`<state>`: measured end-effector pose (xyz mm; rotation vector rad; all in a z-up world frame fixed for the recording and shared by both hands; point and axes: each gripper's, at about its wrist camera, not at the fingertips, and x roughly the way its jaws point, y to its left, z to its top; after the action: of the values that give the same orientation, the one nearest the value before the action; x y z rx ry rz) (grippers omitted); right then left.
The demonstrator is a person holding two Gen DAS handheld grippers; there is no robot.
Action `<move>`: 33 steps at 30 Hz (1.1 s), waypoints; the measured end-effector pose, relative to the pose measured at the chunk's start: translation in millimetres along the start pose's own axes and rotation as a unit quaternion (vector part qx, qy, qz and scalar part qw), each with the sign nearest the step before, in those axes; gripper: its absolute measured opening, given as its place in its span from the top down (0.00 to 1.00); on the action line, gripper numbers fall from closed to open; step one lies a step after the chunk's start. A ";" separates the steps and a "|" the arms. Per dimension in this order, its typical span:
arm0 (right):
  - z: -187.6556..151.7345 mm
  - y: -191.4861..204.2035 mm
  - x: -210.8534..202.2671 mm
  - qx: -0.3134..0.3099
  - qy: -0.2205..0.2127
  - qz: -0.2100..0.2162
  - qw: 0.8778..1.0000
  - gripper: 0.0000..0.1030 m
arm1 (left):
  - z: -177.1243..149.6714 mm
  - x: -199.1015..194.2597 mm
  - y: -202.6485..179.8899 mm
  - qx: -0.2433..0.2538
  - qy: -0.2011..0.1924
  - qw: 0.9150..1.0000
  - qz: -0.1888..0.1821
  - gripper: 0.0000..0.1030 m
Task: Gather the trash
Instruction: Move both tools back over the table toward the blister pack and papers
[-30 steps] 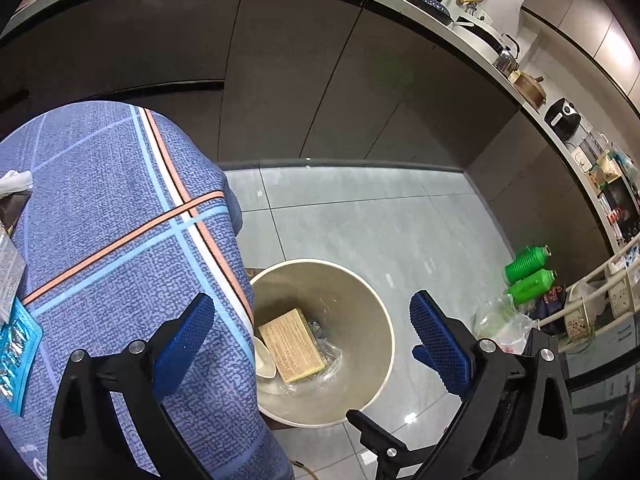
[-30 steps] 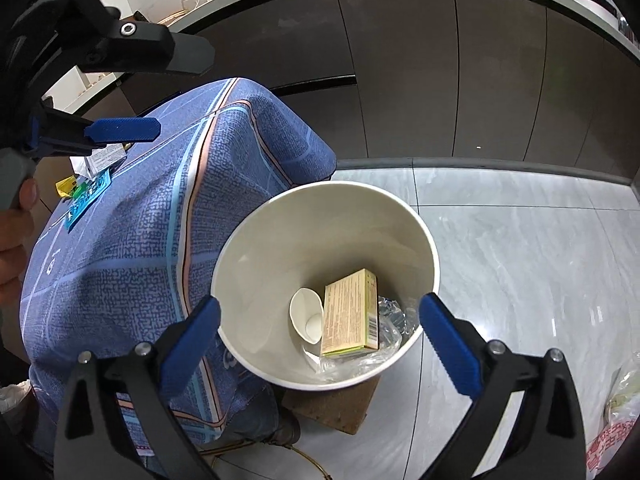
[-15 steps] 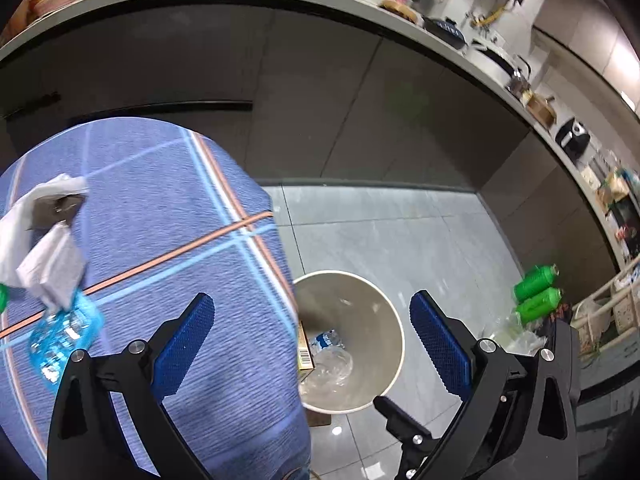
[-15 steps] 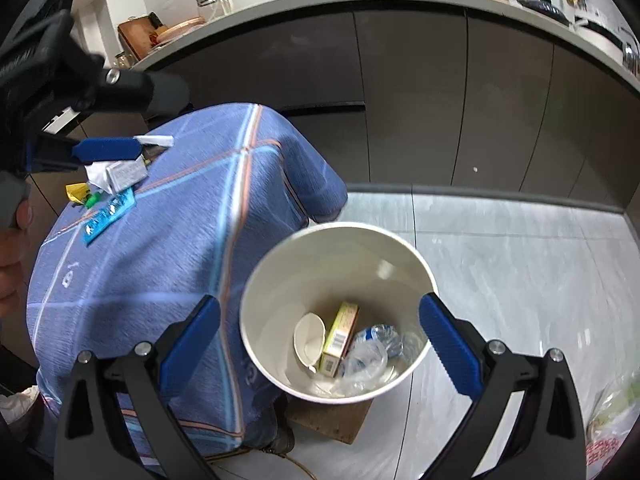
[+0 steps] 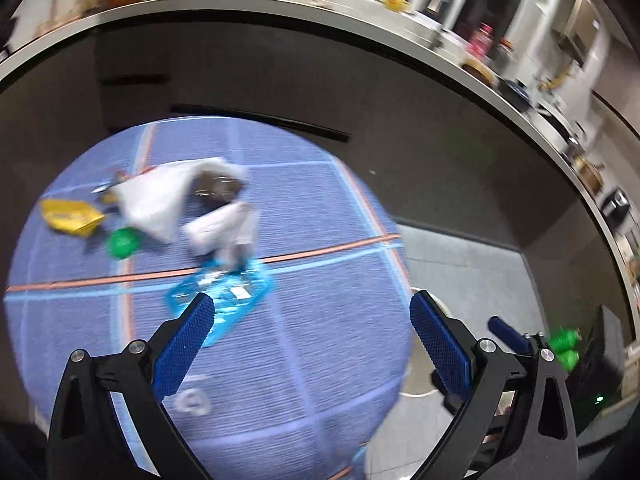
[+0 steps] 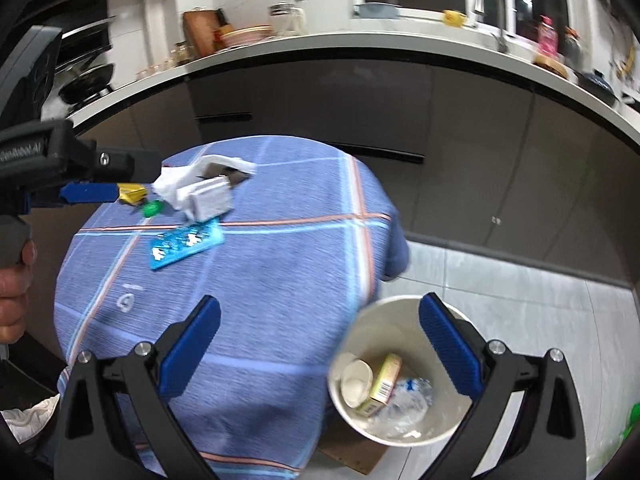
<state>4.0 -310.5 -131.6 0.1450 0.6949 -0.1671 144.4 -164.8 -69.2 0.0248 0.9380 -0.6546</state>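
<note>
Trash, a flat blue foil wrapper (image 5: 222, 300), is now centred just ahead of the spread, empty left gripper (image 5: 306, 334), swung back from the beige round bin (image 6: 400, 376); pickup is judged next.

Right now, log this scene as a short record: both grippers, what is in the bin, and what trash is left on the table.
left hand-held gripper: open, empty
right hand-held gripper: open, empty
round white trash bin: on floor beside table; holds paper cup, tan carton, clear plastic
round table with blue plaid cloth: blue blister pack, white crumpled tissues, green cap, yellow wrapper
</note>
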 end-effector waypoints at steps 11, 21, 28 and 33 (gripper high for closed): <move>19.4 63.4 34.7 -0.052 0.027 0.031 0.998 0.03 | -25.4 -25.3 106.8 -0.091 -0.001 0.994 0.064 0.08; 23.4 108.0 84.2 -0.077 0.069 0.047 0.994 0.03 | -41.2 -26.2 160.0 -0.129 0.008 0.988 0.082 0.08; 28.0 127.6 113.6 -0.070 0.090 0.076 0.991 0.03 | -42.3 -21.0 183.4 -0.127 0.011 0.988 0.091 0.08; 30.6 136.7 133.5 -0.070 0.106 0.094 0.987 0.03 | -41.4 -15.2 189.2 -0.120 0.015 0.989 0.083 0.09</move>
<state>151.5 -196.7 -184.1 0.0939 0.8983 0.0802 208.0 8.0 -131.1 -0.1002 1.0276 -0.3848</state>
